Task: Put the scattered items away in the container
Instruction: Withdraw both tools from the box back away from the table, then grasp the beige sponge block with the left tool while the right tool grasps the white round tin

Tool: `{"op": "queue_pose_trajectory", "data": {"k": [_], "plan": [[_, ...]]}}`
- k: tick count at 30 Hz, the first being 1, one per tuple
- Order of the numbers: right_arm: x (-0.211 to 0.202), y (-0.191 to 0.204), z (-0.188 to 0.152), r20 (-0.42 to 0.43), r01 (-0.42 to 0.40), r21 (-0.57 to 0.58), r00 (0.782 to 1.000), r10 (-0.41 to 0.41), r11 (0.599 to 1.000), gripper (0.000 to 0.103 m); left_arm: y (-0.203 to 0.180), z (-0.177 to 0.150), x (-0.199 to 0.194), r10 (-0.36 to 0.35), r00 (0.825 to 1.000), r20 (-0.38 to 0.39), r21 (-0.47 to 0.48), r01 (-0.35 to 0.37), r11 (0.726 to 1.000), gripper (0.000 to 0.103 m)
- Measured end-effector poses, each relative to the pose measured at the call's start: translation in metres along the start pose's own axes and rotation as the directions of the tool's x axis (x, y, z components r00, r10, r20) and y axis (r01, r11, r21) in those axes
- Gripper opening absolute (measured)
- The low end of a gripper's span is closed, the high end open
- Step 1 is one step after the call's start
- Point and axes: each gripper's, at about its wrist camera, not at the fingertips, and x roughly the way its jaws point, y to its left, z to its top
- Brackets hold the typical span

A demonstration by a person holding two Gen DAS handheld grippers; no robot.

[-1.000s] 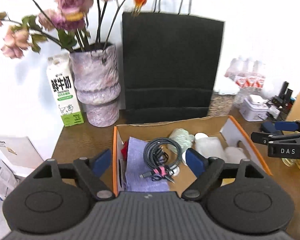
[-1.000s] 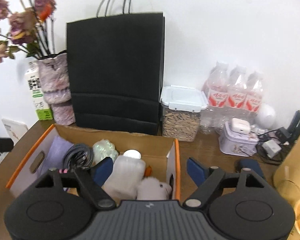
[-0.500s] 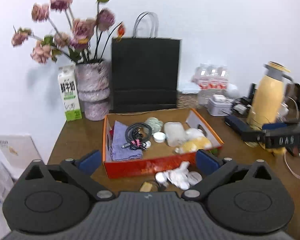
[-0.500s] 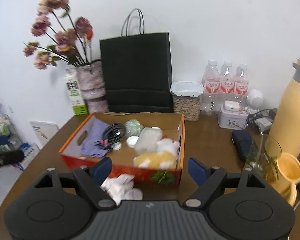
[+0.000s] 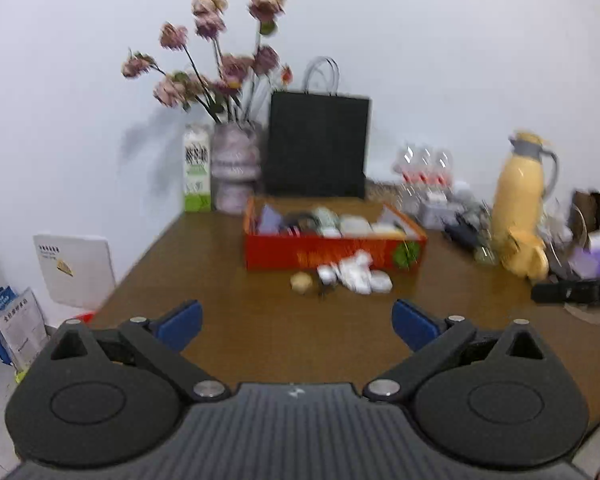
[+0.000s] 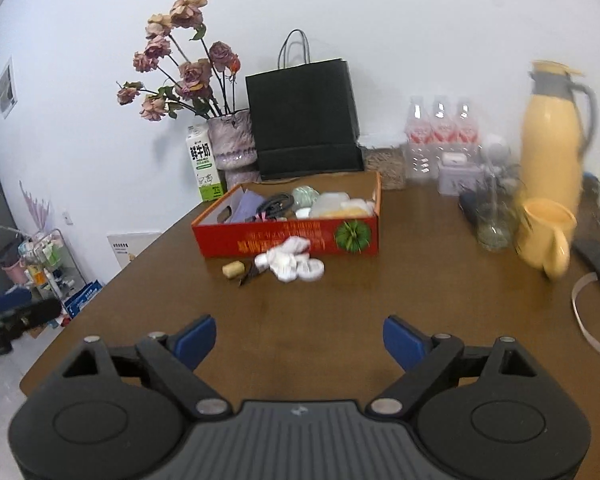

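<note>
Both grippers hang well back from the mess, over bare brown table (image 6: 340, 320): the left gripper (image 5: 296, 322) has its blue pads spread wide with nothing between them, and the right gripper (image 6: 298, 340) is opening, likewise empty. Straight ahead of each, a cork (image 6: 233, 269), a dark clip (too small to be sure) and a heap of white crumpled bits and round lids (image 6: 290, 260) lie in a left-to-right line just in front of the red box (image 6: 284, 236). Neither hand looks clearly nearer; the cork sits leftmost, so the left seems the natural taker
</note>
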Motion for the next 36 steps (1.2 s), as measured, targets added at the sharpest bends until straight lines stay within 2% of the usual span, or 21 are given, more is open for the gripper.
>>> {"op": "queue_pose_trajectory", "data": {"k": [3, 7, 11, 15, 20, 28, 32, 36], "plan": [[-0.020, -0.005, -0.032, 0.030, 0.094, 0.040, 0.995, -0.095, 0.995, 0.091, -0.003, -0.023, -0.002, -0.015, 0.998, -0.066, 0.039, 0.018, 0.999, 0.103], [-0.029, -0.012, -0.064, -0.005, 0.025, 0.103, 1.000, -0.025, 0.994, 0.092, -0.004, -0.043, -0.001, -0.047, 0.991, -0.123, 0.054, 0.054, 0.997, 0.103], [-0.018, -0.006, -0.077, -0.028, 0.049, 0.089, 0.999, -0.046, 0.995, 0.092, 0.004, -0.052, 0.010, -0.039, 0.986, -0.163, -0.006, 0.038, 0.999, 0.103], [-0.004, -0.002, -0.078, -0.054, 0.048, 0.097, 0.998, -0.043, 0.994, 0.092, 0.011, -0.053, 0.026, -0.042, 0.976, -0.216, -0.048, 0.032, 0.998, 0.103], [0.002, 0.004, -0.075, -0.021, 0.006, 0.110, 1.000, -0.004, 0.994, 0.090, 0.009, -0.058, 0.027, -0.069, 0.976, -0.208, -0.023, 0.066, 0.998, 0.103], [0.001, 0.029, -0.071, 0.024, 0.018, -0.015, 1.000, -0.018, 1.000, 0.089, 0.004, -0.060, 0.032, -0.101, 0.969, -0.224, -0.039, 0.095, 0.995, 0.103], [0.011, 0.030, -0.069, 0.023, 0.015, -0.023, 1.000, -0.015, 1.000, 0.089, 0.002, -0.060, 0.042, -0.110, 0.967, -0.231, -0.039, 0.103, 0.994, 0.103], [0.034, 0.029, -0.060, -0.002, 0.029, -0.038, 1.000, -0.029, 0.999, 0.081, 0.005, -0.054, 0.064, -0.095, 0.964, -0.247, -0.045, 0.087, 0.995, 0.103]]}}
